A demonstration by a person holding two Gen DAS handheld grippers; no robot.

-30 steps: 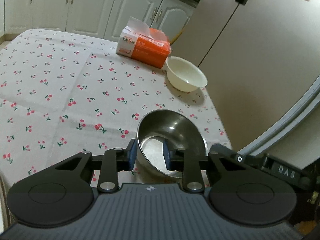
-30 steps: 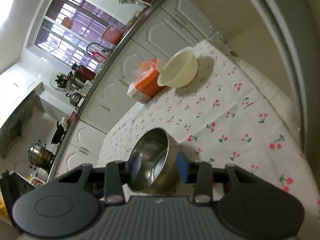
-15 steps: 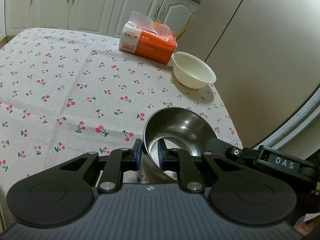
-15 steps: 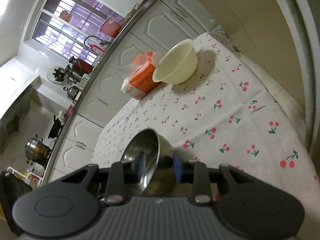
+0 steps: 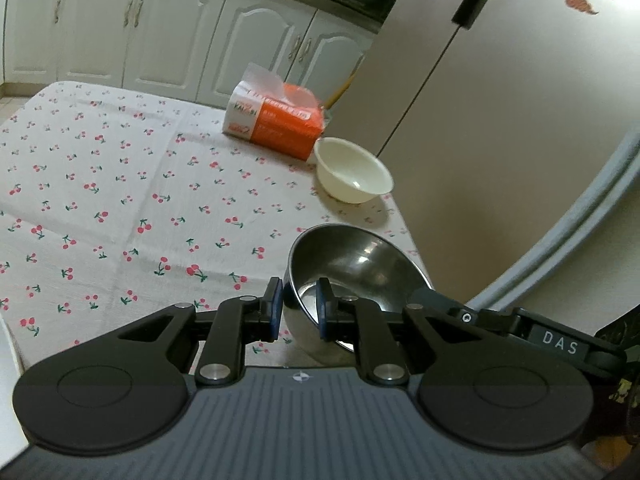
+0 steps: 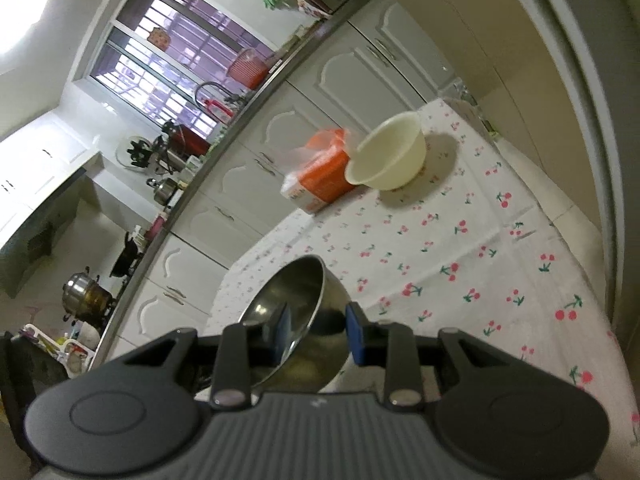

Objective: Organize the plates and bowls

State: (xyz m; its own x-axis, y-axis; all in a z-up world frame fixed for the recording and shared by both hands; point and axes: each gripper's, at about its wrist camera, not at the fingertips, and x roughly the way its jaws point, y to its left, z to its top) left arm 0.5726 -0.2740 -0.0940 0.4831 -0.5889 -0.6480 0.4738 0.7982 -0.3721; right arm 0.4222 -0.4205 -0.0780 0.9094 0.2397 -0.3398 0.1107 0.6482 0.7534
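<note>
A steel bowl [image 5: 352,264] is held above the cherry-print tablecloth [image 5: 120,208], near the table's right edge. My left gripper [image 5: 298,312] is shut on its near rim, one finger inside and one outside. My right gripper [image 6: 318,330] is also closed on the steel bowl [image 6: 296,304], one finger inside and one outside the rim; its body [image 5: 520,332] shows at the right of the left wrist view. A cream bowl [image 5: 352,176] sits farther back by the tissue pack; it also shows in the right wrist view [image 6: 388,160].
An orange tissue pack [image 5: 276,124] lies at the table's far side. A fridge door [image 5: 500,120] stands close on the right. White cabinets [image 5: 140,28] line the back wall. The counter [image 6: 160,184] holds pots and kettles.
Both grippers closed on the steel bowl's rim over the last second. The bowl has risen off the cloth and both views have lifted and tilted.
</note>
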